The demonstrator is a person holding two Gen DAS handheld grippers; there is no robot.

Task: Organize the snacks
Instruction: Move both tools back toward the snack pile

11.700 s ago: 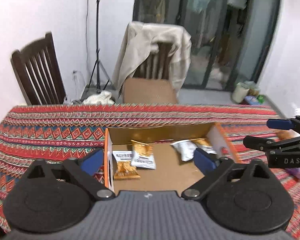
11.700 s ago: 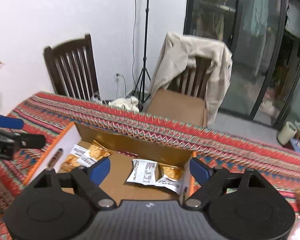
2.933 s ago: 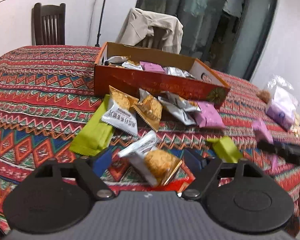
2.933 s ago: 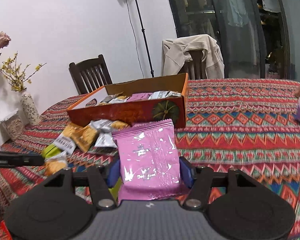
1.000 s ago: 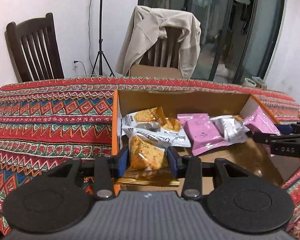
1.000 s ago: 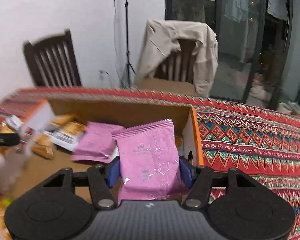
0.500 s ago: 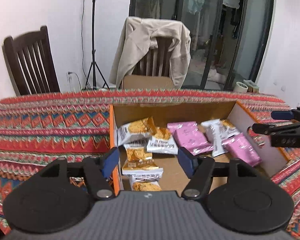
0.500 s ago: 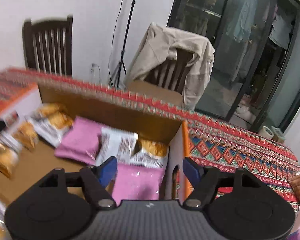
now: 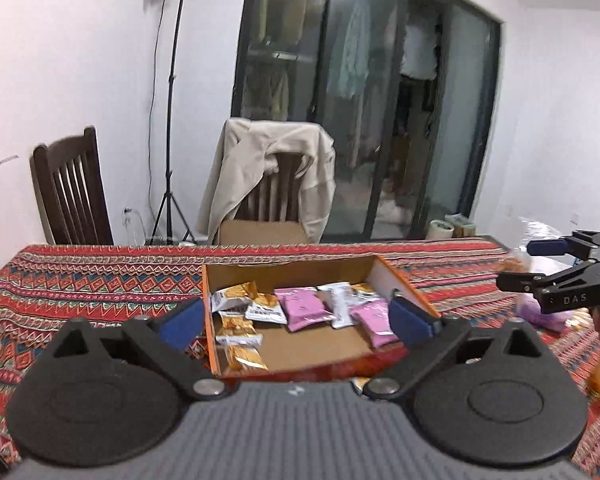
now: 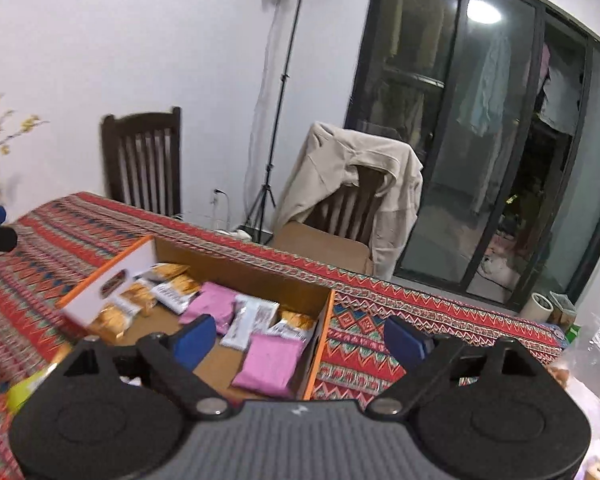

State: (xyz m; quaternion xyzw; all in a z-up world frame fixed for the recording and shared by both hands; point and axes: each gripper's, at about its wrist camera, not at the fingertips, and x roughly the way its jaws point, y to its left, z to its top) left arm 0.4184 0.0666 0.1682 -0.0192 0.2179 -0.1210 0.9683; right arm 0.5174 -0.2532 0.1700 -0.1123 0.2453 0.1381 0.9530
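the shallow orange-rimmed cardboard box [image 9: 404, 286] lies ahead of and below both claws, its long axis running left to right. the left gripper [image 9: 296, 320] and right gripper [image 10: 298, 338] have just been opening and now stand wide, nothing between their jaws. pink foil snack packets [image 10: 270, 362] and gold-and-white ones [image 9: 236, 326] lie inside the box. a yellow-green packet [image 10: 24, 390] sits outside its near left corner, likely nearer the left claw.

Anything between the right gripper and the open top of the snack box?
Nothing visible. The right gripper, jaws open and empty, hangs above the near right corner of the box, whose top is open, with pink packets lying flat inside.
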